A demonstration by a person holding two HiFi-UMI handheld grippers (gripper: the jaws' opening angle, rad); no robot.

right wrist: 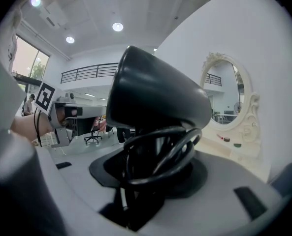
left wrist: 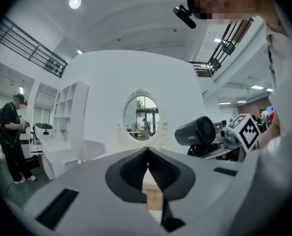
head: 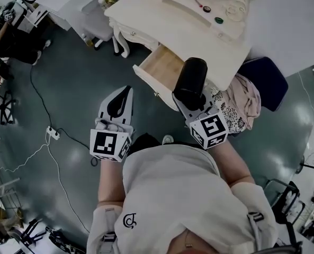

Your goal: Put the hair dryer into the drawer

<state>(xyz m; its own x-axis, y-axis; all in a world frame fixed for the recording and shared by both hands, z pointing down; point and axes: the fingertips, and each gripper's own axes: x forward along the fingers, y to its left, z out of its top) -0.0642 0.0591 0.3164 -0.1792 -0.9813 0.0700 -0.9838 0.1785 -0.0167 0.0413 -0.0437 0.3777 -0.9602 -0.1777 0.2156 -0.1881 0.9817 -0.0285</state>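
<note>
A black hair dryer [head: 191, 81] with its cord [right wrist: 160, 154] looped round the handle stands between the jaws of my right gripper [head: 193, 100], which is shut on it. The hair dryer hangs just right of the open wooden drawer [head: 164, 66] of the cream dressing table [head: 162, 9]. In the right gripper view the hair dryer [right wrist: 150, 92] fills the middle, above my right gripper [right wrist: 155, 168]. My left gripper [head: 126, 90] is held over the floor, left of the drawer, shut with nothing in it. In the left gripper view the tips of my left gripper [left wrist: 147, 150] meet, and the hair dryer [left wrist: 196, 132] shows at the right.
A dark blue chair [head: 268, 81] with pale clothes [head: 241, 102] on it stands right of the table. An oval mirror [left wrist: 142, 113] rises over the table, with small items [head: 218, 20] on top. A power strip [head: 53, 134] with cables lies on the floor. A person [left wrist: 10, 132] stands far left.
</note>
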